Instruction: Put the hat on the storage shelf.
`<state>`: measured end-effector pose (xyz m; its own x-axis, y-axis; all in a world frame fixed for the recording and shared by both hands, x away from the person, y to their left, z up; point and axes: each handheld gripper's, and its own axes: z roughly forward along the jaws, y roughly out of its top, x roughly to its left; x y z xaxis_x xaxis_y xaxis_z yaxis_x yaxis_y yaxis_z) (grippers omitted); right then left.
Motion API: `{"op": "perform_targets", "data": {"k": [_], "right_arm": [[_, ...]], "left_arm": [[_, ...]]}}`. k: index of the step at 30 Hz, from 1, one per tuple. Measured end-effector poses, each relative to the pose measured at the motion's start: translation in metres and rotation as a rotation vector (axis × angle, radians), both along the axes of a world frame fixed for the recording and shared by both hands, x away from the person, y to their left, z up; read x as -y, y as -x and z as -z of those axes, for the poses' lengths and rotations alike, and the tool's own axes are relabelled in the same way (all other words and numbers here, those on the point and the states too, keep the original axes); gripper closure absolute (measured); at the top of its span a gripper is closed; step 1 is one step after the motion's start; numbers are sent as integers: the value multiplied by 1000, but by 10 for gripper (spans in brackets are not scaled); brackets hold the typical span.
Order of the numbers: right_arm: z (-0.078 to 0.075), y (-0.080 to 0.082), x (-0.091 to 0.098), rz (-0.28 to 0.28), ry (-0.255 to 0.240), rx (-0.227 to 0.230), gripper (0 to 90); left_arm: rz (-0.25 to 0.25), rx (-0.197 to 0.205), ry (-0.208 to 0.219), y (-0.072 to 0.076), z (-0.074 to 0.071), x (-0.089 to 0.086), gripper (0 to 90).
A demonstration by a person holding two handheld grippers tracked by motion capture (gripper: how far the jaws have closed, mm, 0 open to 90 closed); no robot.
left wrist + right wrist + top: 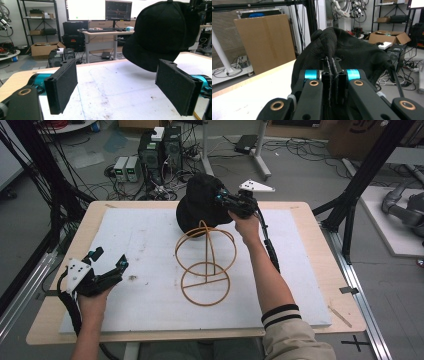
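Hanging above the far part of the table [60, 320], a black cap [200, 202] is held by the right gripper [226, 201], whose jaws are clamped on a bunched fold of its cloth. Just in front of and below it a wire stand [206, 262] is seen on the white mat [150, 245]. The left gripper [110, 265] is held near the mat's left edge with its jaws spread and nothing between them. The cap is judged light and soft, sagging and folding wherever it is pinched; only the brim seems stiff. A grip there, or at the crown's edge, would likely keep its shape better.
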<state>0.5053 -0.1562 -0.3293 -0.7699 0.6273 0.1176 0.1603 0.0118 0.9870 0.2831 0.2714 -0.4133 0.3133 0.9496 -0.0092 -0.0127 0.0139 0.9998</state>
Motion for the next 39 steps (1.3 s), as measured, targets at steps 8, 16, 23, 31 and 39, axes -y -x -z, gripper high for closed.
{"op": "perform_targets", "data": {"k": [8,16,23,31,39], "right_arm": [[-18,11,6,4,-33,35,885],[-40,23,17,19,-76,67,885],[-60,30,20,47,-108,77,885],[-75,37,22,53,-161,91,885],[-93,49,21,42,-195,114,885]], "left_arm": [[7,0,2,-1,1,3,181],[12,-6,0,-2,1,5,181],[15,-6,-1,-2,1,6,181],[15,-6,1,-2,1,6,181],[17,-10,-2,-2,2,6,181]]}}
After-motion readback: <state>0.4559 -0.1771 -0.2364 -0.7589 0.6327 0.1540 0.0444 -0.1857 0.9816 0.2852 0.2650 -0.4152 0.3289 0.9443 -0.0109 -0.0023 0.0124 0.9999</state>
